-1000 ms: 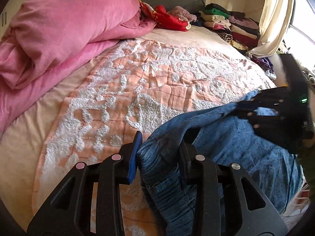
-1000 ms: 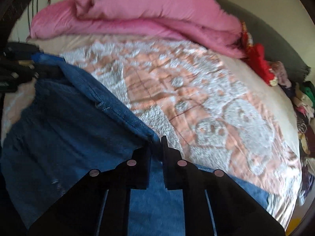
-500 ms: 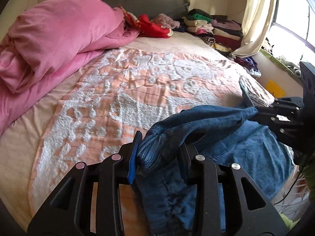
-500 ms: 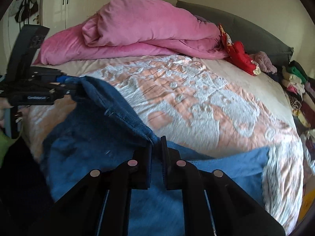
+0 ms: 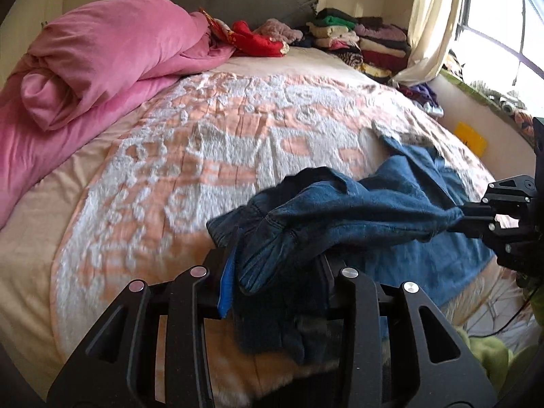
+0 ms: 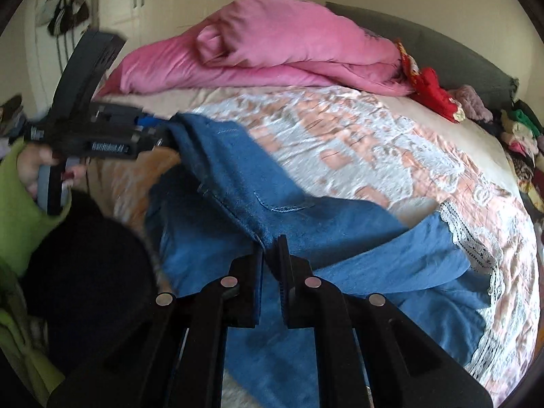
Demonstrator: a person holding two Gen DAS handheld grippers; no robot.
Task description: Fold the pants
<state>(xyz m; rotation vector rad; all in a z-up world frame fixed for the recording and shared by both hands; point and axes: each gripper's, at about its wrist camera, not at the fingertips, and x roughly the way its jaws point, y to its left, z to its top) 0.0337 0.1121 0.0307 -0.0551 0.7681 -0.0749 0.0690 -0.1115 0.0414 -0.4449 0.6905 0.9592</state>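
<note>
Blue denim pants [image 5: 357,210] hang stretched between my two grippers over the near edge of the bed, the legs trailing on the quilt [image 5: 221,142]. My left gripper [image 5: 277,255] holds a thick bunch of the waistband; its jaws are opening slightly while the cloth still fills the gap. In the right wrist view that left gripper [image 6: 163,136] sits at the left, held by a hand in a green sleeve [image 6: 13,187]. My right gripper [image 6: 271,248] is shut on the upper edge of the pants [image 6: 238,176]; the right gripper [image 5: 455,219] also shows in the left wrist view.
A rolled pink duvet [image 5: 102,61] lies along the far left of the bed. Red garments [image 5: 251,37] and stacks of folded clothes [image 5: 357,40] line the grey headboard. A cream curtain [image 5: 431,27] and a window stand at the right.
Both grippers have drawn back toward the foot of the bed, dragging the pants with them. More quilt lies bare beyond the denim, and the waistband now spans the gap between them.
</note>
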